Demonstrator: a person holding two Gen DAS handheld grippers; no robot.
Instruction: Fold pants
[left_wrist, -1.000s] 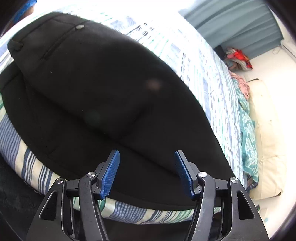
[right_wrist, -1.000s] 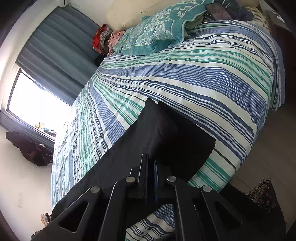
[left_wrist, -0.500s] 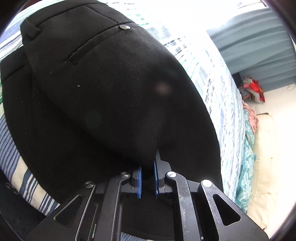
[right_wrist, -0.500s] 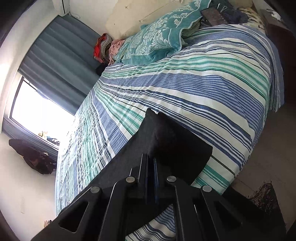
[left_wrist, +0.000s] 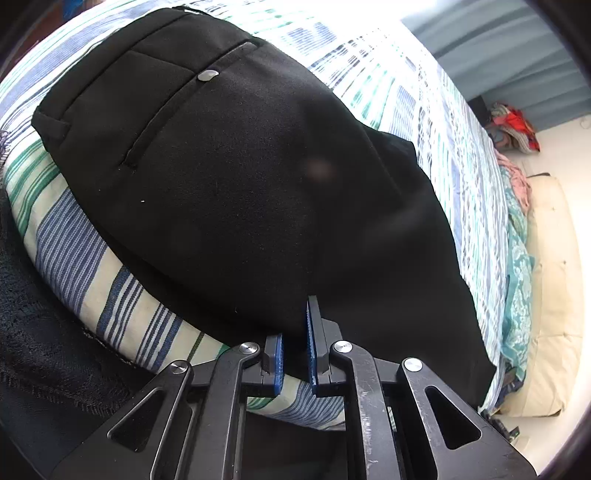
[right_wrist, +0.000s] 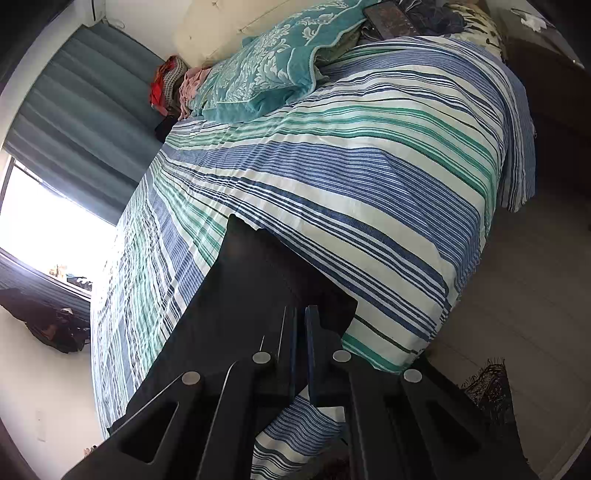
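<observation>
Gripping one pair of black pants (left_wrist: 229, 177) | left gripper (left_wrist: 295, 332) clenched on fabric | right gripper (right_wrist: 300, 325) likewise | one striped bed (right_wrist: 369, 177)

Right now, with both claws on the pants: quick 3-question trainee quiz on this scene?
1. True or false: the left claw is open above the black pants.
2. The pants lie on: A) floor B) striped bedspread C) teal pillow.
3. Fill in: the right claw is shut on the ____.

Key: 1 false, it is shut on the pants; 2 B; 3 pants.
</observation>
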